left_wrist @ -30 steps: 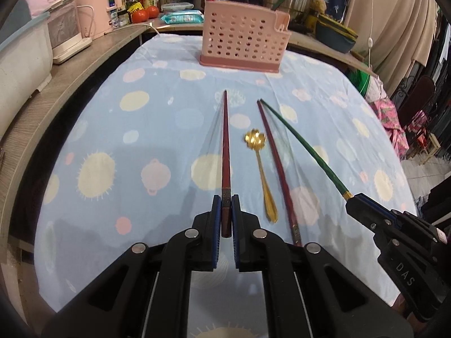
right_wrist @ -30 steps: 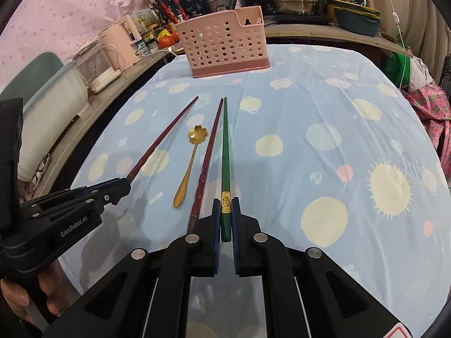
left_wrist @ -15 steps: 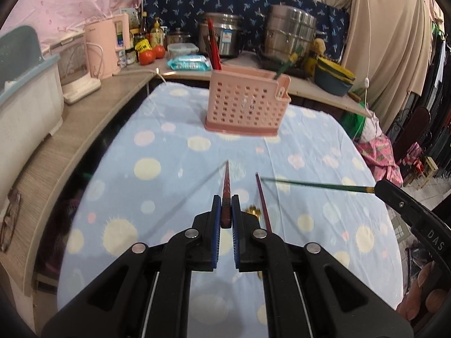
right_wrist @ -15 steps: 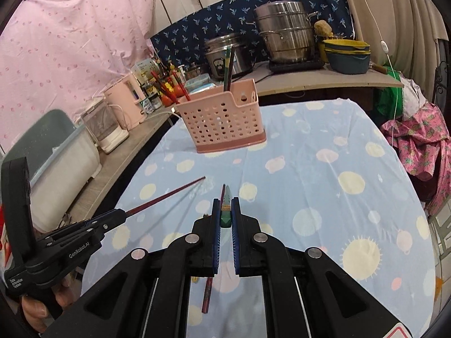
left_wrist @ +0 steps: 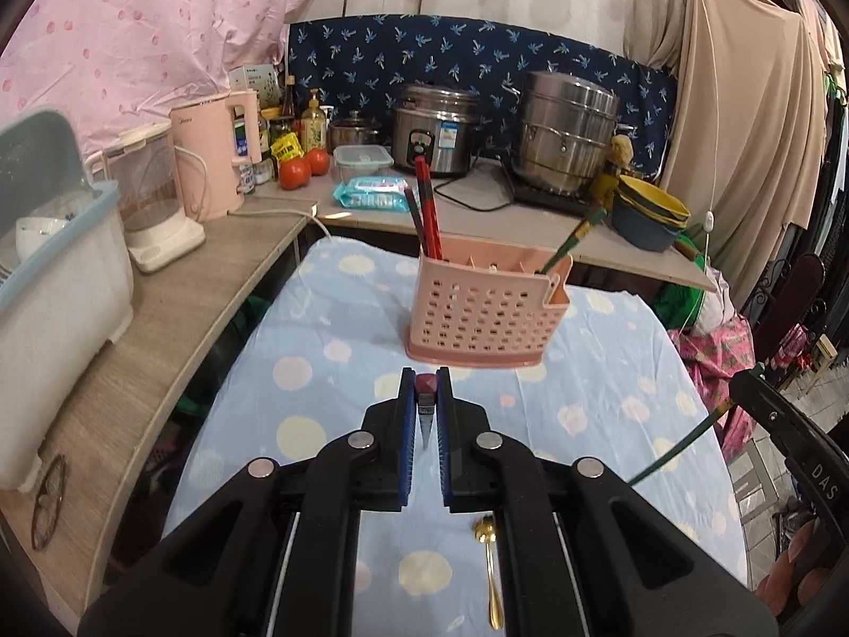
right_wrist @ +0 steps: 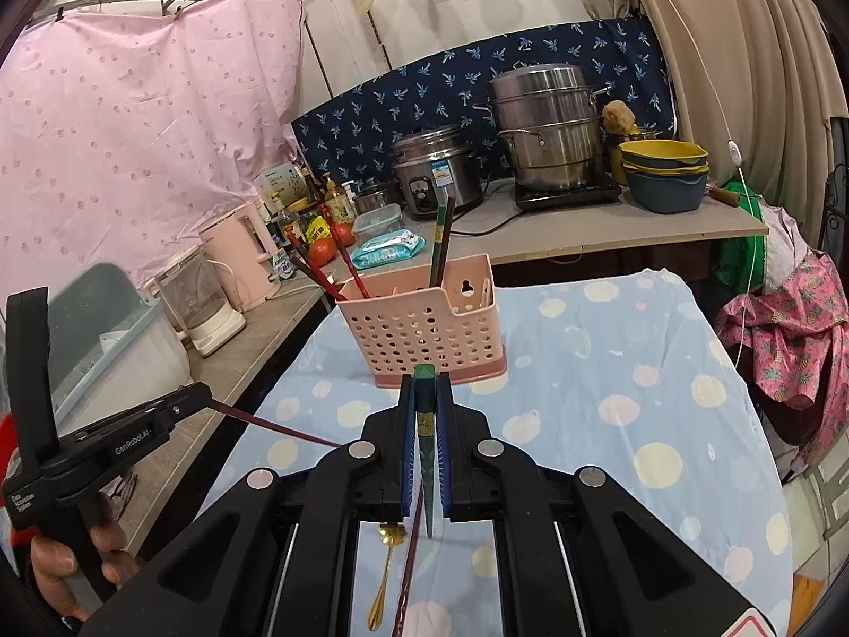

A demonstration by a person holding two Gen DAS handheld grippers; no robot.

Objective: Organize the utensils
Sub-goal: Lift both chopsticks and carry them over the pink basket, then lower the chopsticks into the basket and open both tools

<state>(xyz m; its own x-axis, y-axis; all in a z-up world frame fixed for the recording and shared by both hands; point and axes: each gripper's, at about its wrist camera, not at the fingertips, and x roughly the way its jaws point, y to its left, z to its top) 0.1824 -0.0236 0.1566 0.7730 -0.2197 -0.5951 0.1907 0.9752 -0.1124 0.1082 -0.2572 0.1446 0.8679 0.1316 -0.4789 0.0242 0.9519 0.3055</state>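
Carrying step: each claw has one chopstick up off the cloth, basket is the target; judged about midway, a spoon and one more stick left on the table.

Left wrist view
- landmark: pink basket, upright on the dotted tablecloth, red sticks in its left end, a green one leaning out of its right end.
- left gripper: pressed nearly together, pinching the red chopstick by its butt; stick seen end-on, short of the basket's near wall.
- right gripper: enters from the right edge, well right of the basket; green chopstick runs from it down toward the cloth.
- gold spoon: flat on the cloth, well nearer the camera than the basket.
- how to do it well: bring the tip above the rim at the basket's left end, beside the other reds, tilt steeper, then let go; don't knock the wall, the basket looks light.

Right wrist view
- right gripper: clamped on the green chopstick's thick end, just in front of the basket.
- left gripper: left of the basket, red chopstick sticking out of it.
- spoon and dark red chopstick: lying on the cloth, near side of the basket.
- how to do it well: aim green for the right end, where a green stick stands; keep the two long sticks from crossing.
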